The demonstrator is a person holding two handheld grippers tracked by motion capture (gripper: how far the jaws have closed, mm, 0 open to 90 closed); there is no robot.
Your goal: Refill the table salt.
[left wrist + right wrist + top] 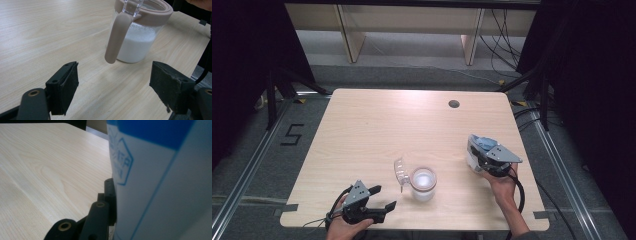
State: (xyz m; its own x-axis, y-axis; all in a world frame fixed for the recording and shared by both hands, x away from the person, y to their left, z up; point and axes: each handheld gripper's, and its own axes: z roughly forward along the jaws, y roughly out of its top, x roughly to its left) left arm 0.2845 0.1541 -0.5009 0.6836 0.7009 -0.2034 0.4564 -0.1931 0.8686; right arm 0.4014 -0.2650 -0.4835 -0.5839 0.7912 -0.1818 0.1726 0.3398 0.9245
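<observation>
A clear jar (423,184) with a pale pink rim holds something white and stands near the table's front middle. Its clear lid (400,172) is swung open to the left. In the left gripper view the jar (140,37) is close ahead, a pink strap (116,37) hanging down its side. My left gripper (384,196) sits open at the front left, its jaws (115,75) wide apart and pointed at the jar. My right gripper (475,151) is shut on a white and blue carton (481,143) at the right. The carton (162,182) presses against one black finger (110,192).
The light wooden table (377,125) has a round cable hole (454,104) at the back right. Past the table's far edge are wooden furniture legs (352,40) and loose cables (507,45). Dark curtains stand at both sides.
</observation>
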